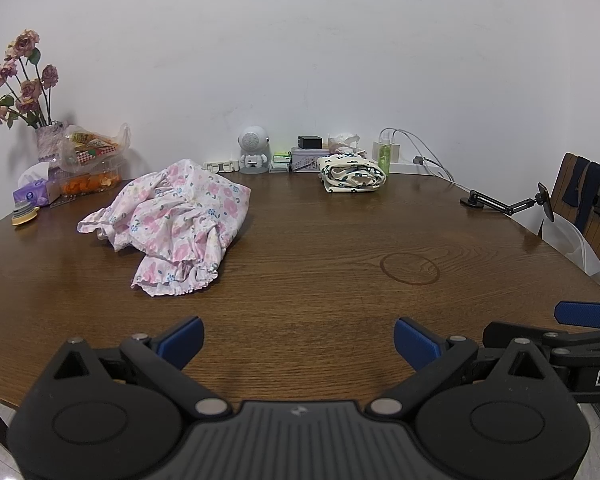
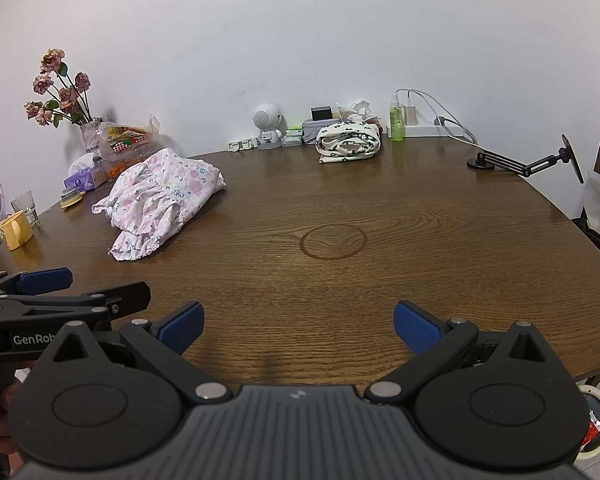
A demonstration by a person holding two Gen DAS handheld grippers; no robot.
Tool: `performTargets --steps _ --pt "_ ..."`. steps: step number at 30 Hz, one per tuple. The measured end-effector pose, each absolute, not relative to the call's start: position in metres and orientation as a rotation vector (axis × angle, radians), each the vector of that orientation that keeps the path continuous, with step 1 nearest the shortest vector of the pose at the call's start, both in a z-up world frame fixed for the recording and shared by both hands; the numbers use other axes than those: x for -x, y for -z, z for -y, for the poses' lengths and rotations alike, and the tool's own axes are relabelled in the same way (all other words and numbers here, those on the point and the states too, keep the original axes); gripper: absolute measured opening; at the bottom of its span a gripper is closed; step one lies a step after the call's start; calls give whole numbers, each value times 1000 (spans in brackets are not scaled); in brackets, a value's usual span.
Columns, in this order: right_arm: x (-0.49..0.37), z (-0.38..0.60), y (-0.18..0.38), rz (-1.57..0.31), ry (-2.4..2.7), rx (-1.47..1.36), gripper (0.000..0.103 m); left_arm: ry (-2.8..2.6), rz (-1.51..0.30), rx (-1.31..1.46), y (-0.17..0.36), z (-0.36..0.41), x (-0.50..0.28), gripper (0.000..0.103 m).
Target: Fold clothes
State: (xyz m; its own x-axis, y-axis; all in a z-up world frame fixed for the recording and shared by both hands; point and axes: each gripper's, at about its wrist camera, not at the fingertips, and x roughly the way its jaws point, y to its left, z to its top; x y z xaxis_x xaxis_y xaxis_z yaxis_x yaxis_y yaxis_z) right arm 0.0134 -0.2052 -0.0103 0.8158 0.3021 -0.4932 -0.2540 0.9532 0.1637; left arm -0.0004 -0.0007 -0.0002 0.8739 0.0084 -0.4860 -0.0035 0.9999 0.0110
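A crumpled pink floral garment (image 1: 172, 224) (image 2: 160, 200) lies in a heap on the left half of the wooden table (image 1: 320, 272) (image 2: 380, 280). A cream garment with dark flowers (image 1: 352, 174) (image 2: 348, 142) sits folded at the back, near the wall. My left gripper (image 1: 298, 342) hovers open over the near table edge, well short of the pink heap, with nothing between its blue pads. My right gripper (image 2: 298, 326) is open and empty too, beside the left one, which shows at the left edge of the right wrist view.
Along the wall stand a vase of dried roses (image 1: 28, 92), a snack bag (image 1: 92, 148), tissue packs (image 1: 34, 190), a robot-shaped speaker (image 1: 254, 150), small boxes, a green bottle (image 1: 384, 156) and a power strip. A black phone arm (image 1: 508, 202) and a chair (image 1: 588, 208) are right. A yellow mug (image 2: 14, 230) and glass stand left.
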Motion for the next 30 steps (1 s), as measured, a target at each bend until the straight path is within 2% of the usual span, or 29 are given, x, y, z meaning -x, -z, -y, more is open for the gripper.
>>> performTargets --steps 30 --pt "-15 207 9 -542 -299 -93 103 -3 -504 -13 1 -1 0 102"
